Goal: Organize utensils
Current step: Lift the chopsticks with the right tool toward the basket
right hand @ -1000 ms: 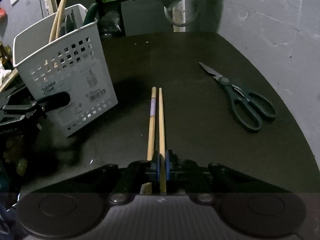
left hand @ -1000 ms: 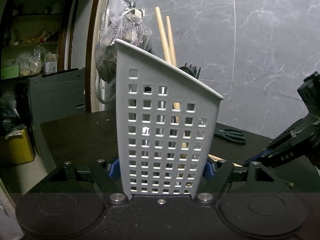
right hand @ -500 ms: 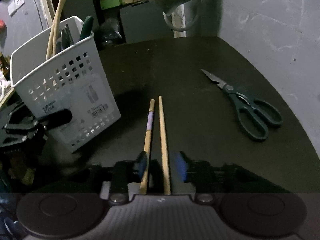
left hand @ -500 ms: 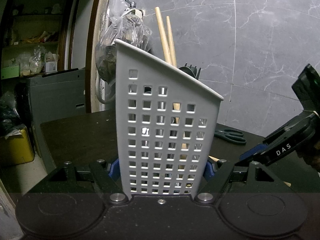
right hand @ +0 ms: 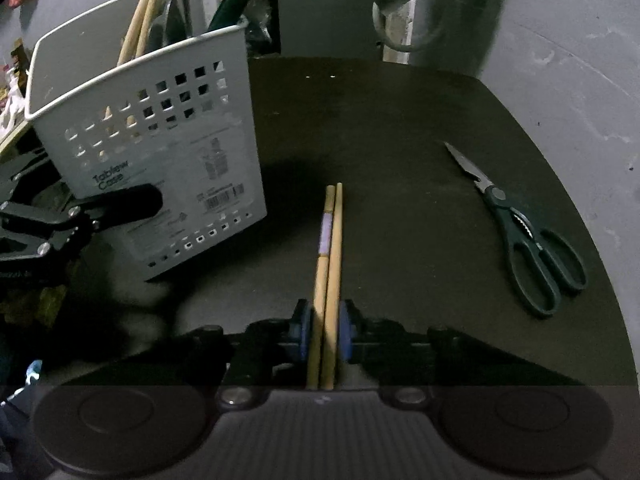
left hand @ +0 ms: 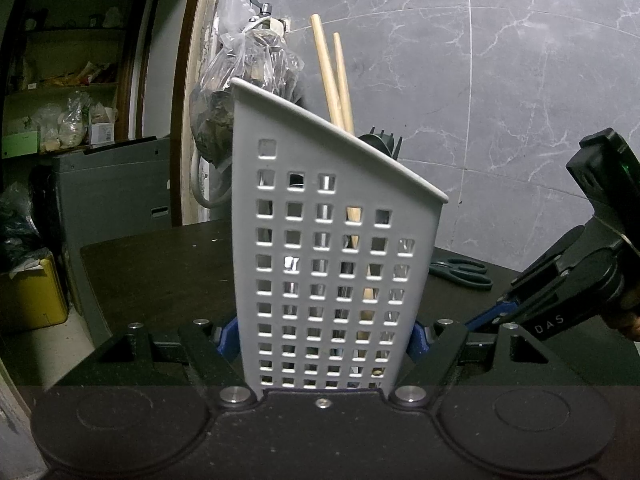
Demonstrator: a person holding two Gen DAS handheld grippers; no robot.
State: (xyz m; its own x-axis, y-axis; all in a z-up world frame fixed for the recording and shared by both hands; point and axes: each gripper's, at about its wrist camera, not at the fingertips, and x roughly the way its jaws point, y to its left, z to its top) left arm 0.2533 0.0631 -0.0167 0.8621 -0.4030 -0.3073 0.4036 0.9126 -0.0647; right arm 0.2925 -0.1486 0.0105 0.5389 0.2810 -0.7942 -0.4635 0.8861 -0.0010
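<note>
A white perforated utensil caddy point(left hand: 332, 264) stands on the dark table, tilted a little, with wooden sticks point(left hand: 330, 76) and dark utensils inside. My left gripper point(left hand: 322, 340) is shut on its lower sides. The caddy also shows in the right wrist view point(right hand: 160, 152) at the left. My right gripper point(right hand: 325, 330) is shut on a pair of wooden chopsticks point(right hand: 330, 240) that point forward over the table. The right gripper body shows in the left wrist view point(left hand: 560, 300) at the right.
Dark green kitchen scissors point(right hand: 528, 248) lie on the table at the right, also seen in the left wrist view point(left hand: 460, 272). A grey marbled wall point(left hand: 500, 80) is behind. A plastic bag point(left hand: 244, 92) hangs behind the caddy. Shelves point(left hand: 60, 92) stand at far left.
The right gripper's jaws were shut on the chopsticks a second ago, opened half a second ago, and have closed on both chopsticks again. The left gripper and caddy have not moved.
</note>
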